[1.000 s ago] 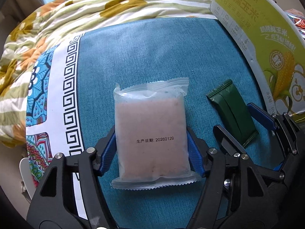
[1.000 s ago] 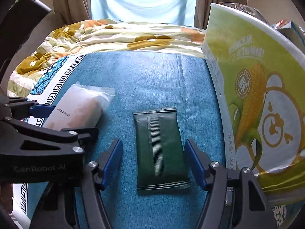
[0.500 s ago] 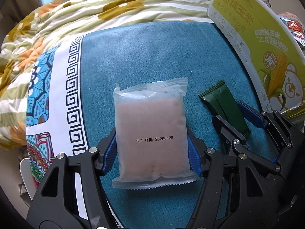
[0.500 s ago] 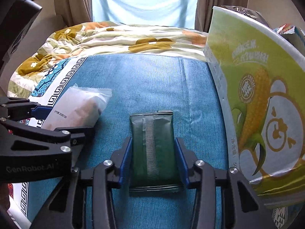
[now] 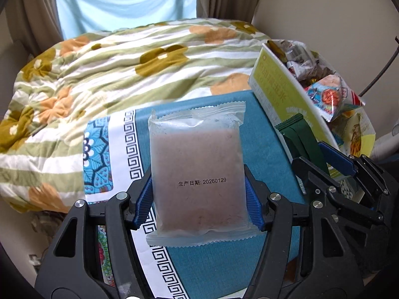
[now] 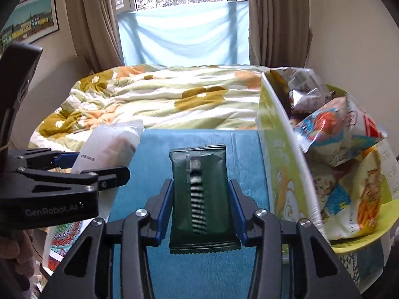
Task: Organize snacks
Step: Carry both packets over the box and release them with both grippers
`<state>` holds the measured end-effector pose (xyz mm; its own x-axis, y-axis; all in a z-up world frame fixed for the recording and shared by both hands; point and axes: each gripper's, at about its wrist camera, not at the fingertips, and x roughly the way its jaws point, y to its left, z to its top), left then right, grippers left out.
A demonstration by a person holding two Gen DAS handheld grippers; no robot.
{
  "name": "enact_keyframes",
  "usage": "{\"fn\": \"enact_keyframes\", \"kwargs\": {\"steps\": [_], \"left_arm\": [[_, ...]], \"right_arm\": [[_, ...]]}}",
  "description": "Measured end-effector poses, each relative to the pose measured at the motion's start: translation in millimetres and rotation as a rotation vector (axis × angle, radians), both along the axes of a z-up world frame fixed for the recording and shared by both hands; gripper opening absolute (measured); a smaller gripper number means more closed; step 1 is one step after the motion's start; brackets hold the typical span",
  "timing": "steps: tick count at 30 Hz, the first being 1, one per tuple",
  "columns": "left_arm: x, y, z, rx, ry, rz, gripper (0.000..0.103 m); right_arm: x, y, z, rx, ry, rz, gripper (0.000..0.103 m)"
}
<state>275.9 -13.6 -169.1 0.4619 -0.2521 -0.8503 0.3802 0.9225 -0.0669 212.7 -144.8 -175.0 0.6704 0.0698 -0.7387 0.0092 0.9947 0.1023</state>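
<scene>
My left gripper [image 5: 199, 199] is shut on a clear packet of pink snack [image 5: 197, 172] with a printed date and holds it lifted above the blue cloth [image 5: 259, 144]. My right gripper [image 6: 200, 209] is shut on a dark green snack packet [image 6: 200, 194], also lifted. Each gripper shows in the other's view: the right gripper [image 5: 321, 157] with the green packet [image 5: 299, 139] at the right, the left gripper [image 6: 82, 164] with the pink packet [image 6: 109, 147] at the left. A yellow-green corn-print box [image 6: 276, 154] full of snack bags stands just right of the green packet.
The blue cloth [image 6: 199, 269] with a white key-pattern border [image 5: 129, 144] covers the surface below. A floral quilt [image 5: 119, 69] lies beyond it. Snack bags [image 6: 336, 129] fill the box [image 5: 281, 92]. Curtains and a window [image 6: 184, 25] are behind.
Both grippers have lifted their packets off the cloth and tilted up, so the room and the box's contents came into view. One second ago the right gripper was open; it closed on the green packet.
</scene>
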Motion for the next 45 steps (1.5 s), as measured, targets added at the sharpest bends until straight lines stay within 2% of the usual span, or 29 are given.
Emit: {"fn": "enact_keyframes", "kwargs": {"steps": [6,11,15,20,26,27,28,30,38,45], "left_arm": [[-12,-46,64,-0.042,-0.092,-0.042,0.06],[-30,-115,84,-0.101,-0.11,-0.065,0.06],[-40,-182,83,-0.141,-0.081,-0.08,0.06],[-45,-259,73,-0.14,-0.062,-0.081,0.06],[-44,-314,45,-0.127,0.014,-0.037,0.063],[-45,-320,42,-0.11,0.016,-0.028,0.072],[-47,-322,41,-0.091,0.004,-0.016,0.087],[-52,-319,41,-0.065,-0.034,0.005,0.103],[-54,-274,33,-0.061,-0.029,0.07,0.103],[-62,-250,32,-0.033,-0.029,0.157,0.103]], "right_arm": [[-19,-43,64,0.062,-0.068,-0.064,0.04],[-35,-97,98,0.044,-0.104,-0.094,0.04],[-44,-150,111,0.027,-0.111,-0.098,0.04],[-45,-214,114,0.022,-0.1,-0.089,0.04],[-38,-273,108,0.024,-0.085,-0.074,0.04],[-36,-280,108,0.027,-0.081,-0.071,0.04],[-35,-286,106,0.028,-0.076,-0.067,0.04],[-31,-296,103,0.037,-0.064,-0.057,0.04],[-20,-305,82,0.082,-0.026,0.013,0.04],[2,-286,82,0.112,-0.005,0.114,0.04]]}}
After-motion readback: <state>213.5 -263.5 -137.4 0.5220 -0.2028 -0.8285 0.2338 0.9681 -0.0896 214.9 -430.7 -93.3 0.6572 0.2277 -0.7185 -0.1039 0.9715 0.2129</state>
